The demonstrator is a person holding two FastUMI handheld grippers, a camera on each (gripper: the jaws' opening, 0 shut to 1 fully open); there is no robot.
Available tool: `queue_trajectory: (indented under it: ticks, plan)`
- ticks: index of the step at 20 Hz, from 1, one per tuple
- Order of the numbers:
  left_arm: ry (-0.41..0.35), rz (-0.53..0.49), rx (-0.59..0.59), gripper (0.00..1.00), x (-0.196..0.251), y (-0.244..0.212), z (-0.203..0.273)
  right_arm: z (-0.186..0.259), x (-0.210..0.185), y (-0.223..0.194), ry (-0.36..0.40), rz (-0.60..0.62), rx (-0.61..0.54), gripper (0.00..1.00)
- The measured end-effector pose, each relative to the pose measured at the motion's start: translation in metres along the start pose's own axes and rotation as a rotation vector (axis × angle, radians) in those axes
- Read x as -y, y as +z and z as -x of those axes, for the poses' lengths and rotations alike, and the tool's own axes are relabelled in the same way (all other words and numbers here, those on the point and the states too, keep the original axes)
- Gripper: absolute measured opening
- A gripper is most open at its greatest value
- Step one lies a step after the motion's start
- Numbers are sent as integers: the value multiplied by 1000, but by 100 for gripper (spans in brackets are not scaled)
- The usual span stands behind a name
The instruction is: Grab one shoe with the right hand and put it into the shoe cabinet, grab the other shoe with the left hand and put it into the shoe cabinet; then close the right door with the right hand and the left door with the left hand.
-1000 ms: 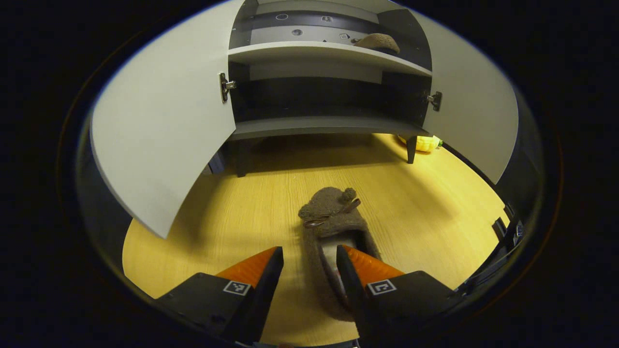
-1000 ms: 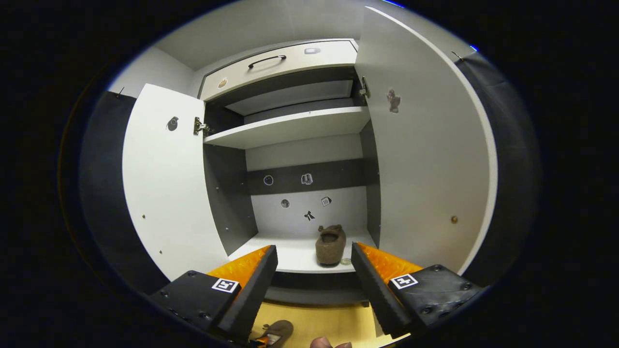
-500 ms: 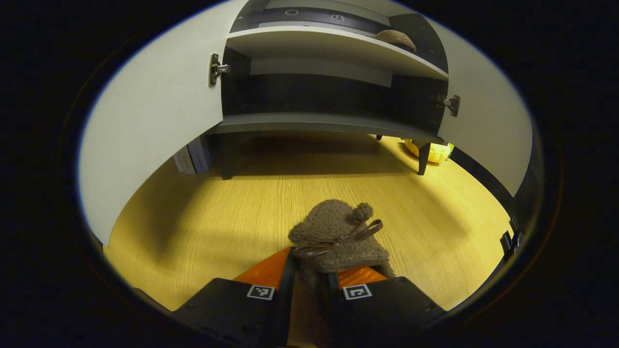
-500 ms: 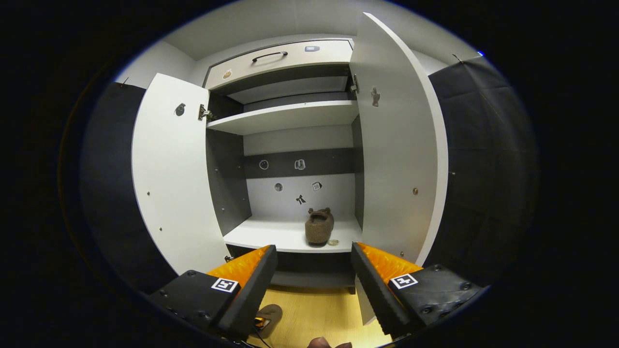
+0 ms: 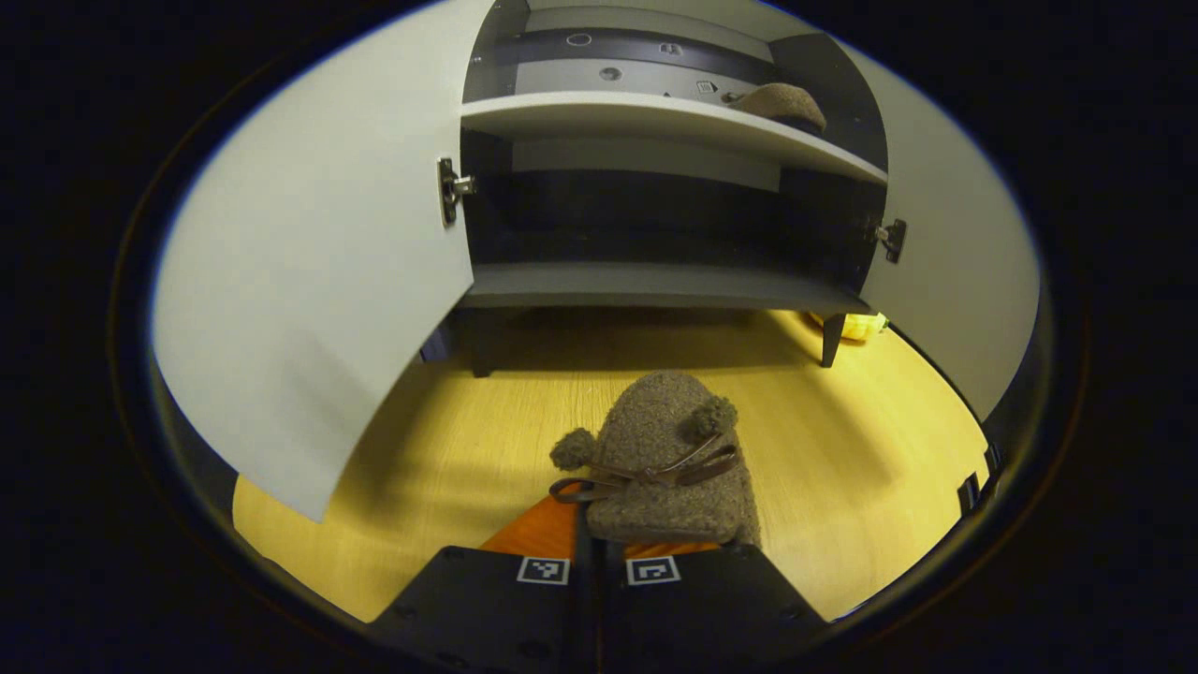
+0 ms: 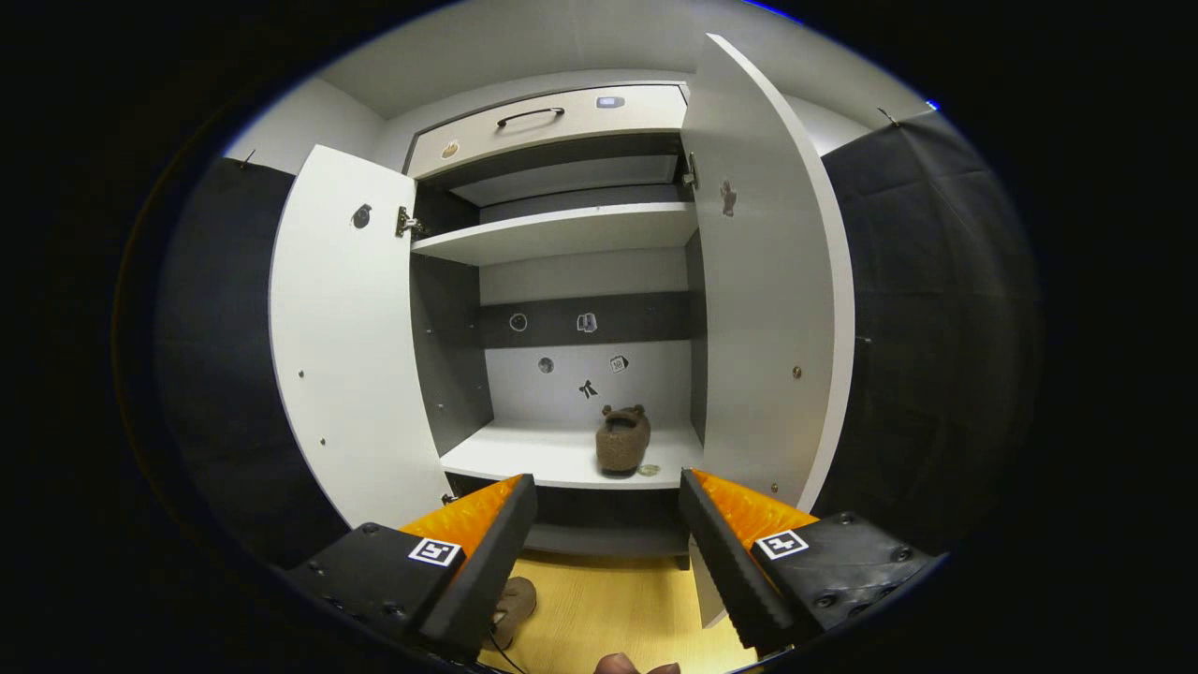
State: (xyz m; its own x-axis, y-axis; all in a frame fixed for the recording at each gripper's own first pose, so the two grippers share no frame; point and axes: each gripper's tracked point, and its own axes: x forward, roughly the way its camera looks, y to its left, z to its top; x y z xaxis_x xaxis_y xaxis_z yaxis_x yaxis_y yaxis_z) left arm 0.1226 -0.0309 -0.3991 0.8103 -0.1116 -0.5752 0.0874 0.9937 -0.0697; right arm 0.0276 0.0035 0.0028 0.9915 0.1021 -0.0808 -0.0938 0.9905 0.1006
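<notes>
- The left gripper (image 5: 599,562) has its fingers pressed together on the heel end of a brown fuzzy shoe (image 5: 669,459), seen in the left gripper view; the shoe's toe, with two pompoms and a thin brown bow, points away from the fingers toward the shoe cabinet (image 5: 655,285); whether the shoe is clear of the wooden floor (image 5: 468,440) cannot be told
- Ahead of those fingers the cabinet stands open on dark legs; its left door (image 5: 309,281) swings out to the left of the fingers and its right door (image 5: 964,271) to their right; a yellow object (image 5: 847,326) lies on the floor beside the far right leg
- The other shoe (image 5: 781,98) rests on the white shelf (image 5: 655,117) above and beyond the fingers, toward the right side of that shelf
- In the right gripper view the right gripper (image 6: 608,538) holds nothing, its fingers spread wide apart; between and beyond them the same shelf carries the second shoe, toe pointing into the cabinet, with a small round object (image 6: 649,470) just beside it
- Small stickers dot the cabinet's back panel above that shoe; a drawer (image 6: 552,126) with a dark handle tops the cabinet
- Both doors stand open to either side of the right fingers; below the left finger the held shoe shows over the floor
</notes>
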Motion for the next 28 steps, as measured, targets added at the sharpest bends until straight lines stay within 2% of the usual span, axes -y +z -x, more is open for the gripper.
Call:
queue_trajectory:
  ticks: [2, 5, 10, 14, 20, 28]
  plan:
    - [33, -6, -31, 8, -1, 21, 23, 2, 2, 1, 6, -7, 6, 98]
    - [45, 8, -25, 8, 5, 67, 59, 6, 9, 2, 9, -7, 11, 98]
    - [31, 44, 32, 8, 18, 162, 106, 13, 24, 9, 9, -21, 35, 98]
    - [25, 77, 112, 8, 23, 250, 124, 20, 39, 10, -2, -15, 48, 98]
    - [90, 74, 158, 8, 7, 352, 94, 31, 62, 9, -29, -13, 59, 98]
    - [120, 38, 86, 8, 1, 427, -1, 39, 91, 7, -82, -38, 81, 98]
